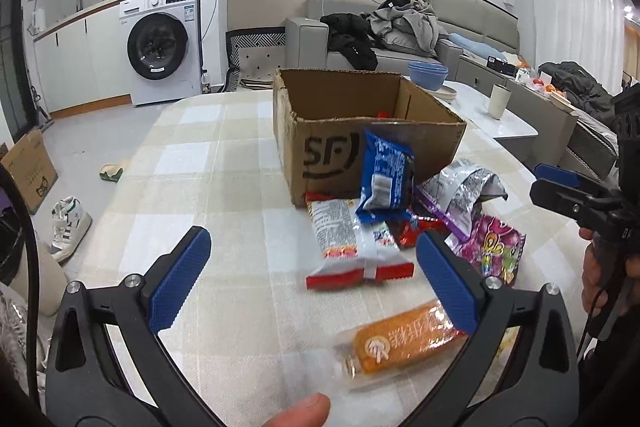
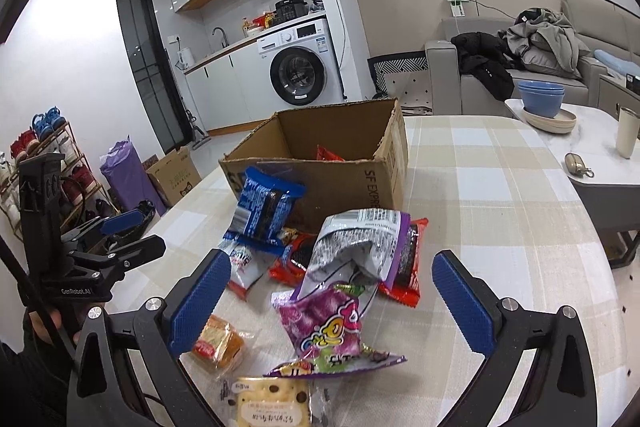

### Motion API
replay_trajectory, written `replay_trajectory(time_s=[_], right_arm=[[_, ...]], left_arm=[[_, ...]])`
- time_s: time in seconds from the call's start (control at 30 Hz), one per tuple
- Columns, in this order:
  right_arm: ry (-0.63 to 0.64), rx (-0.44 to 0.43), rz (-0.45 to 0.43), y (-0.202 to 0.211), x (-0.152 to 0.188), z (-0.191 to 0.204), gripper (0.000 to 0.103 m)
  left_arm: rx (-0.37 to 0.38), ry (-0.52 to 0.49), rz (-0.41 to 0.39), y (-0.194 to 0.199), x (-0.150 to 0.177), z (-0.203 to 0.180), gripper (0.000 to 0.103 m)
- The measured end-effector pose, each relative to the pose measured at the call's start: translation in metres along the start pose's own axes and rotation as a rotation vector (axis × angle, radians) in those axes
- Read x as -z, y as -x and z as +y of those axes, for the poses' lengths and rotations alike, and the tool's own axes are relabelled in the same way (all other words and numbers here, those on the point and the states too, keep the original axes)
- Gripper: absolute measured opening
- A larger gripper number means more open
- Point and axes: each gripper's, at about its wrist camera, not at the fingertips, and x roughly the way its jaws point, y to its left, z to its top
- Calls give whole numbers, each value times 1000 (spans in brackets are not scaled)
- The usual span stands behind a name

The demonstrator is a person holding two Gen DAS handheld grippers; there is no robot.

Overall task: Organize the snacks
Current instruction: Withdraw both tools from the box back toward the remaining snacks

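An open cardboard box (image 1: 320,155) (image 2: 344,183) stands on the checked tablecloth (image 1: 192,187), with a red packet (image 2: 328,154) inside it. Snacks lie heaped in front of it. A blue packet (image 1: 386,175) (image 2: 266,207) leans on the box wall. Around it are a white-and-red packet (image 1: 344,243), a silver-purple bag (image 2: 356,247), a purple candy bag (image 2: 332,323) and red packets (image 2: 408,259). An orange packet (image 1: 404,343) (image 2: 218,343) and a cracker pack (image 2: 272,403) lie nearest. My left gripper (image 1: 314,279) hovers open just short of the white-and-red packet. My right gripper (image 2: 332,303) is open over the purple candy bag.
A white side table (image 2: 592,163) at the right carries blue bowls (image 2: 540,99) and a cup (image 2: 626,133). Behind stand a sofa with clothes (image 1: 400,23) and a washing machine (image 1: 160,47). Shoes (image 1: 68,227) and a shoe rack (image 2: 48,155) sit on the floor to the left.
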Motion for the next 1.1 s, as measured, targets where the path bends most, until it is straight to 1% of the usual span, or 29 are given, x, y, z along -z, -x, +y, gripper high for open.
replay_trajectory(time_s=[0.13, 0.37, 0.43, 0.5, 0.63, 0.77, 1.0, 1.1], right_arm=[[-5, -8, 10, 6, 9, 4, 103], [6, -11, 36, 13, 26, 14, 103], [9, -7, 39, 15, 29, 17, 103], [16, -17, 52, 16, 33, 19, 103], [36, 7, 64, 17, 43, 20, 103], [41, -1, 92, 16, 51, 19, 103], [52, -14, 104, 19, 53, 19, 103], [66, -26, 131, 18, 56, 23, 103]], left_arm=[[7, 16, 0, 9, 8, 3, 102], [19, 5, 9, 19, 29, -1, 102], [29, -4, 27, 17, 34, -2, 102], [19, -3, 34, 16, 38, -2, 102], [28, -6, 47, 13, 42, -5, 102], [25, -26, 47, 10, 45, -11, 102], [34, -38, 59, 5, 52, -17, 102], [33, -46, 64, 3, 54, -18, 102]])
